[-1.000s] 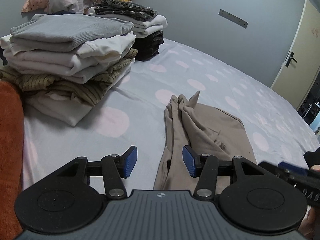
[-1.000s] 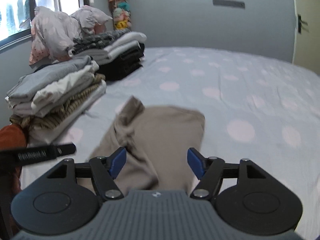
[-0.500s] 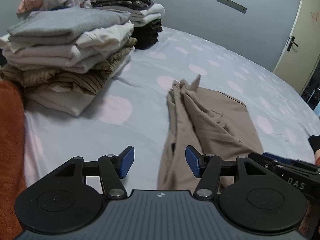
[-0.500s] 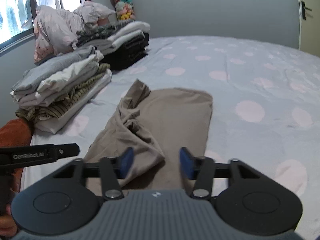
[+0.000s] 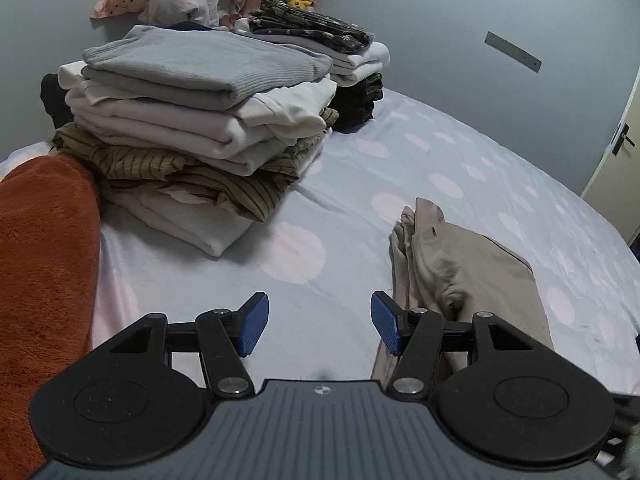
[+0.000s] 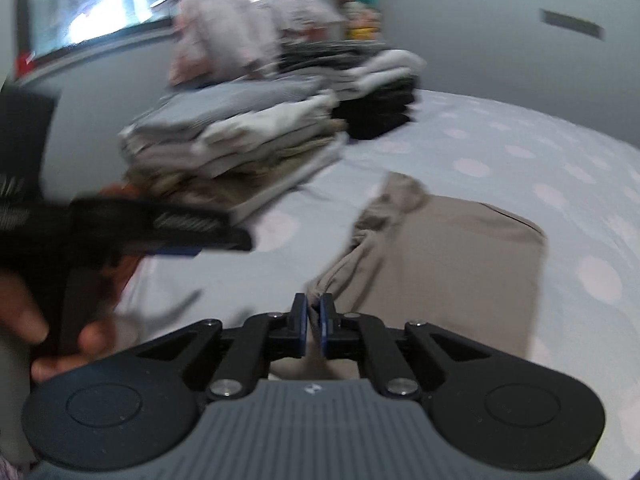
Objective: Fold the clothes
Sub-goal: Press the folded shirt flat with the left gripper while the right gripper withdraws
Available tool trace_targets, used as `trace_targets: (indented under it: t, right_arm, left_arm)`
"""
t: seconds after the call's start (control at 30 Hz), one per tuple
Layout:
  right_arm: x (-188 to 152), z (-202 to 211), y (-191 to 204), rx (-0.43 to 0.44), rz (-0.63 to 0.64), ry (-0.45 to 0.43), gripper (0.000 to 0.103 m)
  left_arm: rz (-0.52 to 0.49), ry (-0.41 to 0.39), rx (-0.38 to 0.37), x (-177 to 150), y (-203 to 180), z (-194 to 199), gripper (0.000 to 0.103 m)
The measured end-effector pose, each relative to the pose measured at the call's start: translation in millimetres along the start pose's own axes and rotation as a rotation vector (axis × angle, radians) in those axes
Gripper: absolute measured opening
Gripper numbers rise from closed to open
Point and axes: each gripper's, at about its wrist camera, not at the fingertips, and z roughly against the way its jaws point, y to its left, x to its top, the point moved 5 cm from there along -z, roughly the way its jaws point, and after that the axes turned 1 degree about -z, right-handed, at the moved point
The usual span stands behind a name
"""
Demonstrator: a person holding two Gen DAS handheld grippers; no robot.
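A beige garment [image 5: 460, 276] lies partly folded on the dotted bedsheet [image 5: 360, 184]; it also shows in the right wrist view [image 6: 440, 256]. My left gripper [image 5: 316, 326] is open and empty, over bare sheet just left of the garment's near edge. My right gripper [image 6: 314, 316] has its blue pads nearly together at the garment's near left edge; the blurred view does not show whether cloth lies between them. The left gripper [image 6: 160, 228] appears blurred at the left of the right wrist view.
A tall stack of folded clothes [image 5: 208, 120] stands at the left. A second stack [image 5: 352, 68] sits behind it by the wall, with pillows and plush toys. An orange blanket [image 5: 44, 248] lies at the near left. A door [image 5: 624, 148] is at the far right.
My right gripper has closed from wide open to nearly shut at the garment's near edge. My left gripper has shifted left, off the garment and over bare sheet.
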Motion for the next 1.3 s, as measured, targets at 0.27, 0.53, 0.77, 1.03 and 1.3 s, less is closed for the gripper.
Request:
trace_targets:
  t: [0.27,0.53,0.77,1.03,1.3]
  right_arm:
    - [-15,-44,24,0.007,0.07,0.12,0.008]
    - [-14,-17,16,0.014,0.072,0.088,0.031]
    - [-18,29,-60,-0.208,-0.14,0.015,0.038]
    - [-57,35,-137,-0.314,-0.561,0.097,0.04]
    - [-64,26,-123,-0.262,-0.554,0.117,0.035]
  left_arm:
    - [-0.012,0.046,-0.109,-3,-6,-2,0.067]
    - [-0.058,0.121,-0.151,-16,-21,-8,0.07]
    - [-0.13,0.175,-0.122,-30,-37,-14,0.07]
    - [-0.163,0.232,-0.075,-41,-38,-24,0.066]
    - [-0.255,0.241,-0.047,-53,-51,-30,0.055]
